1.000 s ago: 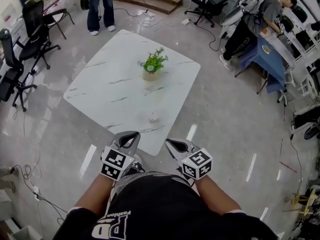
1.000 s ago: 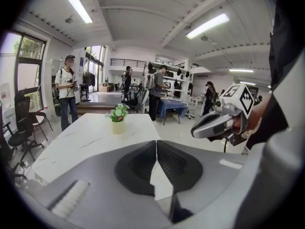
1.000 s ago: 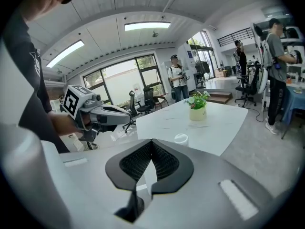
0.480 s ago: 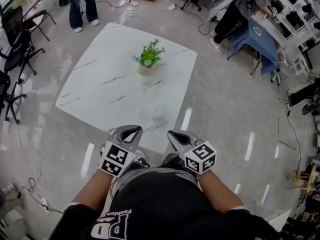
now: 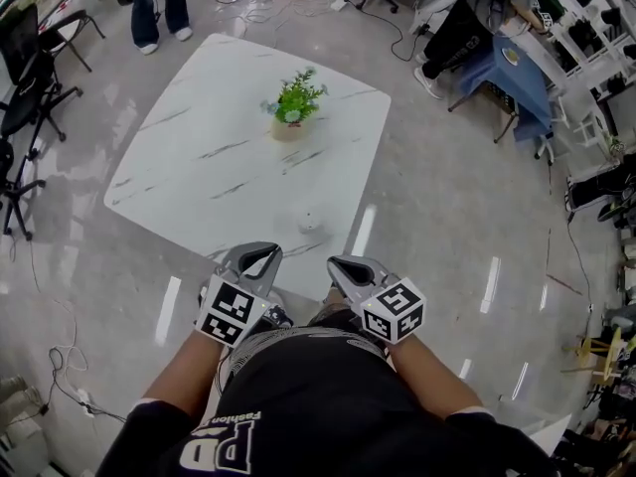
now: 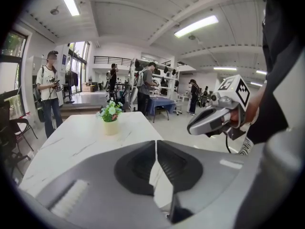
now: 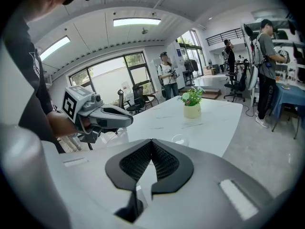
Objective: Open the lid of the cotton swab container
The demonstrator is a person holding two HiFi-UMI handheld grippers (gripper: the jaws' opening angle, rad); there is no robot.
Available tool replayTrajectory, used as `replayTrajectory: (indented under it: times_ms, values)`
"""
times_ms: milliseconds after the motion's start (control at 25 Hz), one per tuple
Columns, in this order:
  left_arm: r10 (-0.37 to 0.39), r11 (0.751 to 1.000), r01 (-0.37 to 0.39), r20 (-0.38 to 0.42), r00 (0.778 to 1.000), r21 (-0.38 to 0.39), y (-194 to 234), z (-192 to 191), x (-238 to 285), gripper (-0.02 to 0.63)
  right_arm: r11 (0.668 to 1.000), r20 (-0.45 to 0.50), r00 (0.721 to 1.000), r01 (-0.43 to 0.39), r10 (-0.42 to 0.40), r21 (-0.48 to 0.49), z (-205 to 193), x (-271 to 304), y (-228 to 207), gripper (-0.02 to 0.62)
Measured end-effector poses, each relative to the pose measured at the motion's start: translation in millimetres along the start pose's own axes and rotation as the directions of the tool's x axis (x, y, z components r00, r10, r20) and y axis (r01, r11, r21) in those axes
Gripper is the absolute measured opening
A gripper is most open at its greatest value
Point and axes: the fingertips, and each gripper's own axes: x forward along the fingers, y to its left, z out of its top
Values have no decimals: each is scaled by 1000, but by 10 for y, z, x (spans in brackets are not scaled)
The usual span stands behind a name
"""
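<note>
White marble counter (image 5: 189, 167) carries a plant (image 5: 292, 107) and, near its front edge, the small clear swab container (image 5: 309, 221). Left gripper (image 5: 262, 251) and right gripper (image 5: 338, 263) hang short of the counter, jaws pressed together, both empty, apart from the container.

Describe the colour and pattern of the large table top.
White, marble-look table top with thin grey veins; head view shows it best.

Left gripper (image 5: 256, 258) and right gripper (image 5: 348, 268) held side by side before the torso, pointing forward and slightly down, both jaws closed together, empty.
</note>
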Motion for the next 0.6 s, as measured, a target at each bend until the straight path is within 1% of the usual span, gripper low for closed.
replayTrajectory:
  times_ms: [200, 240, 320, 440, 600]
  values:
    - [21, 1000, -21, -5, 1000, 12, 13, 1, 30, 66, 1000, 6, 1000, -18, 18, -13, 53, 24, -63, 0]
    - [26, 1000, -26, -10, 1000, 16, 20, -5, 39, 97, 1000, 6, 1000, -22, 22, -15, 55, 30, -74, 0]
    - [36, 999, -36, -19, 999, 13, 36, -16, 61, 131, 999, 3, 1000, -31, 31, -19, 52, 43, -99, 0]
    - [42, 999, -42, -26, 999, 6, 32, 0, 98, 153, 999, 7, 999, -35, 35, -17, 68, 39, -163, 0]
    - [41, 999, -40, -35, 999, 19, 28, 48, 145, 191, 999, 24, 999, -34, 35, -11, 113, 26, -224, 0]
